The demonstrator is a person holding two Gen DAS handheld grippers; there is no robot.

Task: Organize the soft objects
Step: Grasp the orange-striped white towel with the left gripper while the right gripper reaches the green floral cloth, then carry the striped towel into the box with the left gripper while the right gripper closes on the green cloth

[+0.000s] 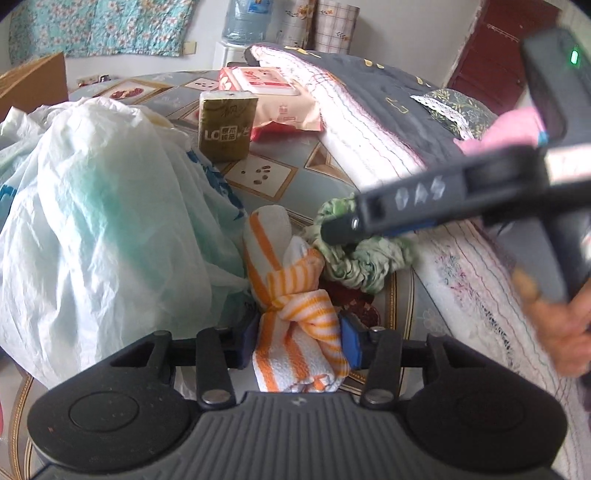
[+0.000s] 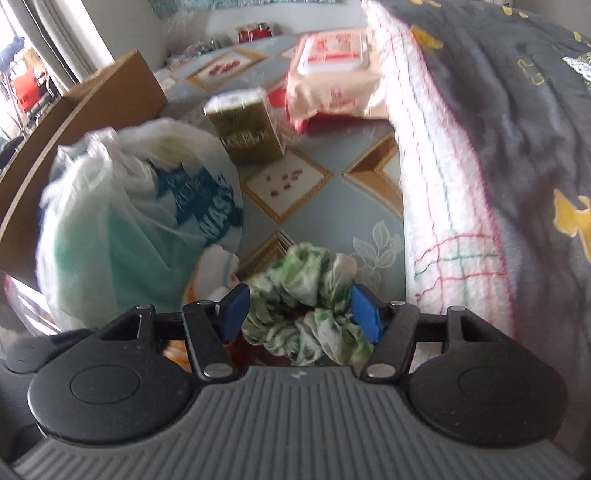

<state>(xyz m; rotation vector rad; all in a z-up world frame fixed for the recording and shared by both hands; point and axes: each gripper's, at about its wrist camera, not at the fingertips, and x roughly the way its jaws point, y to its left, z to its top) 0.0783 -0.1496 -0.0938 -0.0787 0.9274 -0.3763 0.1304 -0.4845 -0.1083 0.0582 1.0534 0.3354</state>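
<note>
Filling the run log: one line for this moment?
left hand-held gripper: shut on striped towel | right hand-held gripper: open around green scrunchie

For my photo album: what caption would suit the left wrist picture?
Left gripper clamps a knotted orange-striped cloth while the right gripper reaches the green scrunchie.

I see a table point(image 1: 280, 162) under a pale blue cloth printed with framed squares. Behind it a white wall carries a hanging teal floral quilt point(image 1: 99, 26). A water dispenser bottle point(image 1: 247, 18) stands at the back, beside a dark red door point(image 1: 498, 48). Daylight comes through curtains point(image 2: 55, 40) on the left.
</note>
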